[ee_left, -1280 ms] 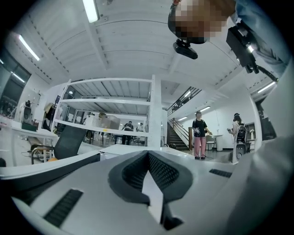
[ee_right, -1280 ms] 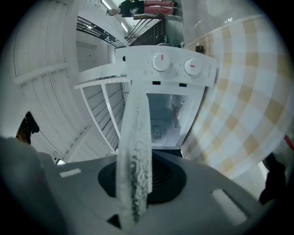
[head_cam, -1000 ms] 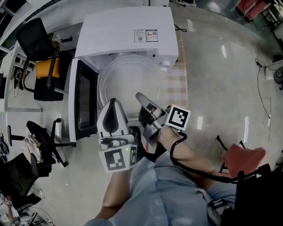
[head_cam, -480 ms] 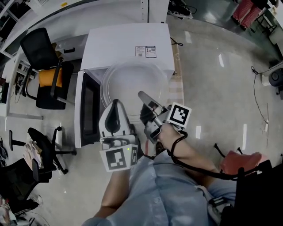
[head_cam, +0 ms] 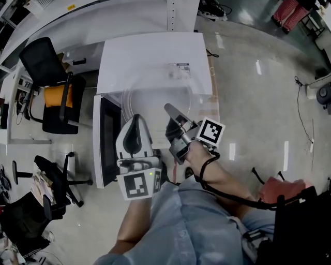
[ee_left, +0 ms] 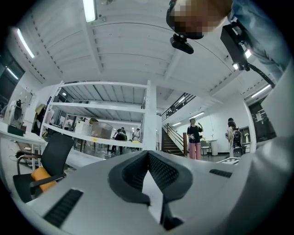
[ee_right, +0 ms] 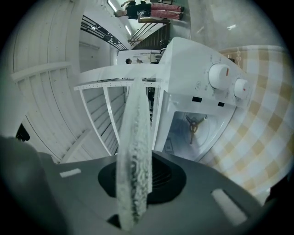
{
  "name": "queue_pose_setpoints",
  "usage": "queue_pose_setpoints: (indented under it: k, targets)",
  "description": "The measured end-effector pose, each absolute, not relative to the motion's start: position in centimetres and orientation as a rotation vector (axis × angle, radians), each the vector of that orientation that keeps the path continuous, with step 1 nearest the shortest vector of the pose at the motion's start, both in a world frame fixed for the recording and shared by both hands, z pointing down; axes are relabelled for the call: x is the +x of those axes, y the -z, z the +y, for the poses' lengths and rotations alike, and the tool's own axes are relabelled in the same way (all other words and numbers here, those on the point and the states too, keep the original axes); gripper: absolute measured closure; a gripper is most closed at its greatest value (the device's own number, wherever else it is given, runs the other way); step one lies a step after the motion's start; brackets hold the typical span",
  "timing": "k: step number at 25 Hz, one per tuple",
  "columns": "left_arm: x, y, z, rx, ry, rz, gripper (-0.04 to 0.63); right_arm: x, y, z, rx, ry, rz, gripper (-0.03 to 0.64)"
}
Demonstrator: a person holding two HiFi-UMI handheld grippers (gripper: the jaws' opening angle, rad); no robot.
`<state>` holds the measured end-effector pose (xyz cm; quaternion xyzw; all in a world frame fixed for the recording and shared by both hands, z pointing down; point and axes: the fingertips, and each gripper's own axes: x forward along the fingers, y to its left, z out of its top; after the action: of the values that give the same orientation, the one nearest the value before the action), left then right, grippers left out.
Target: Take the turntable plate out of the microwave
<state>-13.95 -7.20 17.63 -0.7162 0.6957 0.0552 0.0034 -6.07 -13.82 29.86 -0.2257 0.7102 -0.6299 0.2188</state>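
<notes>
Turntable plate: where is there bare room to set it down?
Microwave top is bare apart from its label. Checked cloth right of it gives a narrow strip, bare floor beyond. Left is crowded: open door, chairs.

Light: bright, even and white, from ceiling strip lights (ee_left: 89,9).
Glare: pale streaks lay on the glossy floor (head_cam: 258,67).
Shadows: soft and faint.
Distortion: straight lines bowed outward; both gripper views sat inside a dark round frame.
Focus: the turntable plate (ee_right: 134,151), close to the lens, was blurred; the distance was sharp.
</notes>
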Motion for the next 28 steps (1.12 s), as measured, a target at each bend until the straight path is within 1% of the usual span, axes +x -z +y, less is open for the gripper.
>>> queue_pose_setpoints:
  k: [13,28]
  targets:
    - [-17.2,-20.0,-11.5,-2.324,-0.125,2.18,0.588,-7.8,-32.2,-17.2,-0.694,1.779,1.86,0.588]
    - [-18.2,-21.8,-11.8,-2.367,-0.046,2.171,0.588,-9.1,-32.3,-20.2,-0.765,1.742,1.789,0.583]
